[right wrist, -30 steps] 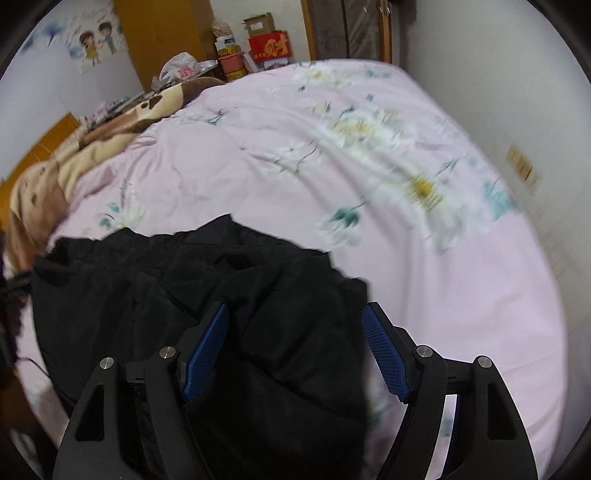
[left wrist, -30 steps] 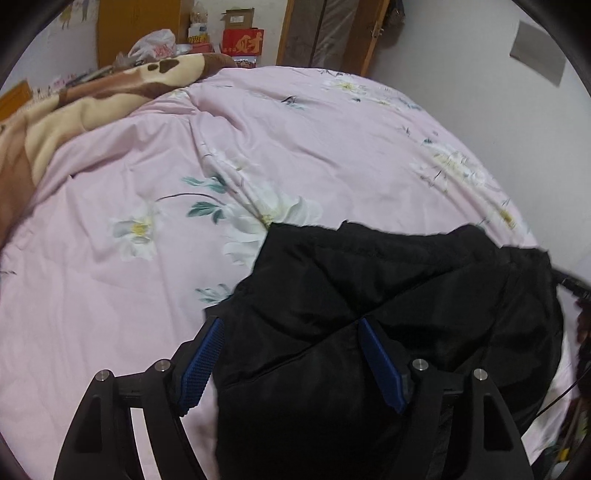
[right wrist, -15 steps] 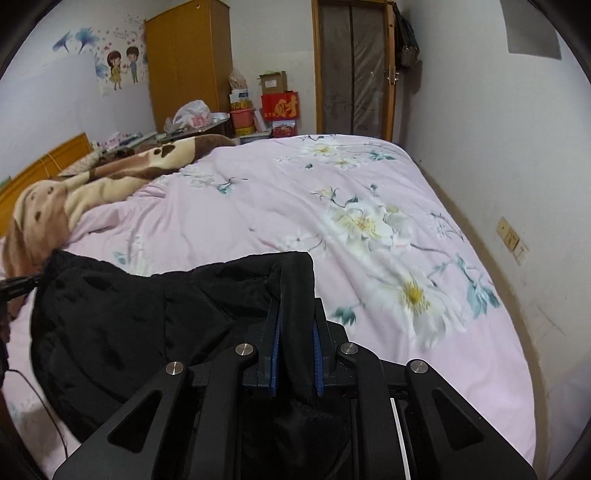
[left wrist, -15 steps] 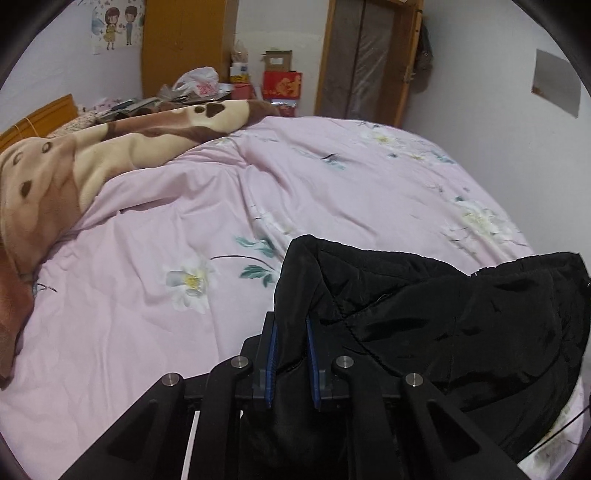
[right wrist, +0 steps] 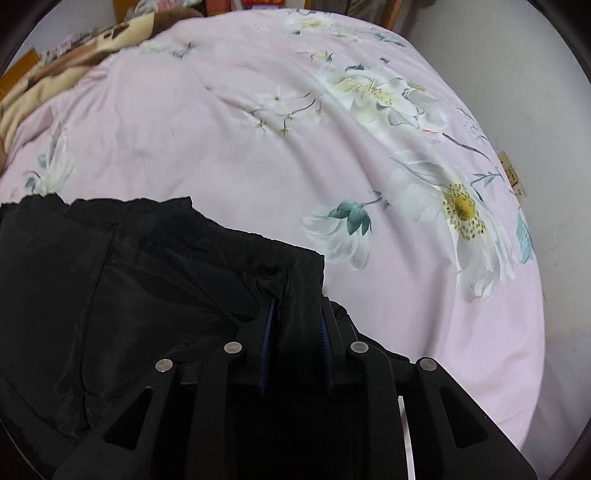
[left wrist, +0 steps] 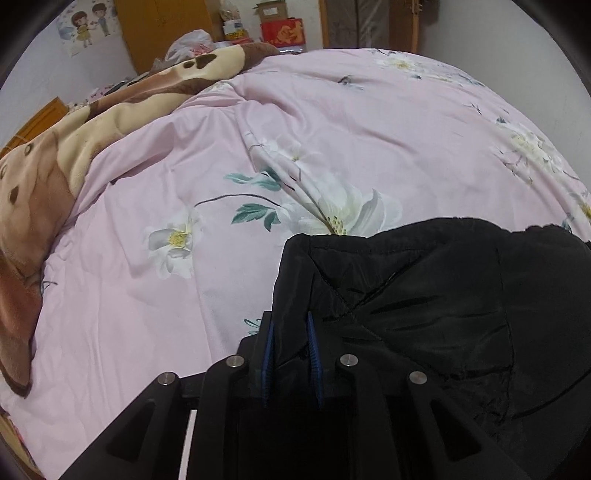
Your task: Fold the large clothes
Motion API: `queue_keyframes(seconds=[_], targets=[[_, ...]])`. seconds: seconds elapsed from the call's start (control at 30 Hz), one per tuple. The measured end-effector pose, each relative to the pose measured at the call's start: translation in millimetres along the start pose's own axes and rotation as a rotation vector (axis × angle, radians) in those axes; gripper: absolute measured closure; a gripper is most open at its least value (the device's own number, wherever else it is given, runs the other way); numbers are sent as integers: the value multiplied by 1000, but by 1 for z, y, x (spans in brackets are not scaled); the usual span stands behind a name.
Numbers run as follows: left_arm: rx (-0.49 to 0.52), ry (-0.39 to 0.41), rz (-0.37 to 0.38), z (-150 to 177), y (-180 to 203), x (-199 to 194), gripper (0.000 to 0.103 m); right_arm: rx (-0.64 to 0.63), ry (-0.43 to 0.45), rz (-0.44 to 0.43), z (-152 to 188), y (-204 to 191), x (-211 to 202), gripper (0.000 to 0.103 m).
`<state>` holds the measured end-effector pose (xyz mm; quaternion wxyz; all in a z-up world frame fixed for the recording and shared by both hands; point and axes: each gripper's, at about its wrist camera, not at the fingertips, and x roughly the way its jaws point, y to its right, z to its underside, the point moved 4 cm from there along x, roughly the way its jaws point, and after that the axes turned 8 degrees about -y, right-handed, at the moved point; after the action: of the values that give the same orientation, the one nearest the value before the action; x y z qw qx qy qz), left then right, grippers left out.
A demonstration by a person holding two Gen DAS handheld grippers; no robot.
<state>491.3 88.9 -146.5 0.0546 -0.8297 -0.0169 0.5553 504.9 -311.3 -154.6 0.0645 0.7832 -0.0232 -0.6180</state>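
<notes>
A black padded jacket (left wrist: 436, 295) lies on a bed with a pink floral cover (left wrist: 258, 155). My left gripper (left wrist: 290, 325) is shut on the jacket's left edge, with a fold of black fabric pinched between the blue pads. My right gripper (right wrist: 297, 314) is shut on the jacket's (right wrist: 129, 277) right edge in the same way. The jacket spreads between the two grippers, over the near part of the pink cover (right wrist: 258, 129). The part of the jacket under the grippers is hidden.
A brown and cream blanket (left wrist: 74, 122) lies bunched at the bed's left side. A wooden wardrobe (left wrist: 162, 26), boxes and a door stand at the far end. A white wall (right wrist: 546, 110) runs close along the bed's right side.
Both grippers were open over the jacket one second ago and have closed on its edges. Both views then rose, and have since tilted back down and moved forward over the bed.
</notes>
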Motion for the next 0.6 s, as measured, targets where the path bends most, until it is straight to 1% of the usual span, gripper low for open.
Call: queue_keyframes(seconds=[0.03,0.1,0.13,0.17,0.23,0.27,0.3,0.33,0.37,0.4,0.43,0.47,0.53,0.6], targets=[[-1,3,-4,0,0,-2,81,12,-4,8,0,2,-2,75],[-18,4,-33,0,-3,-12,72,65,9,22,0,7,-12,63],[-28,17,-46,1,-5,-20,69,106,54,25,2,14,-26,51],[-32,31,-43,2,-7,-29,66,137,99,11,4,18,-40,45],[-47,59,-10,4,-10,-49,66,169,165,-32,10,24,-68,44],[-60,75,-5,5,-12,-59,62,174,196,-38,13,25,-82,44],[-76,105,-13,8,-14,-73,53,175,236,-35,18,25,-98,44],[-93,147,-15,11,-14,-89,47,163,266,-28,23,22,-112,43],[-99,171,-4,14,-12,-100,43,135,303,-27,30,17,-128,43],[-94,191,33,18,-6,-112,43,108,336,-33,37,10,-142,43],[-71,204,89,23,6,-123,43,85,355,-48,44,3,-152,42],[-38,205,125,29,20,-128,43,53,362,-80,55,-8,-161,42],[7,194,165,40,48,-131,43,14,362,-117,69,-24,-165,42],[45,171,190,50,74,-125,43,-16,356,-120,80,-45,-160,42]])
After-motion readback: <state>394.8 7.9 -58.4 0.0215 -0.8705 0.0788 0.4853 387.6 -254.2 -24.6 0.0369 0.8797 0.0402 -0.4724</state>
